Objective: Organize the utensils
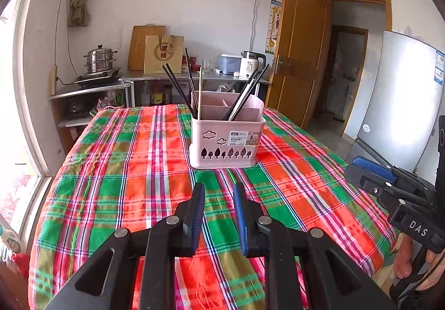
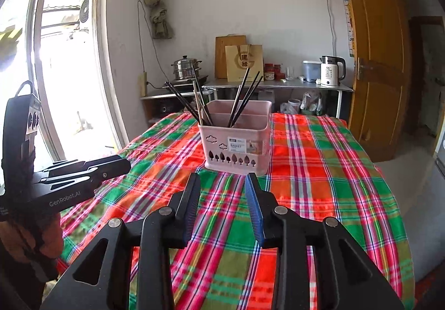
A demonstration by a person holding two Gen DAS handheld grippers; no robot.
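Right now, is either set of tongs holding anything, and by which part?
Nothing is held. The left tongs and right tongs are both open and empty, short of the pink basket holding the chopsticks.

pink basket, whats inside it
The pink basket holds dark chopsticks and one pale chopstick leaning in its divided compartments. Their lower ends and the basket's floor are hidden by its walls.
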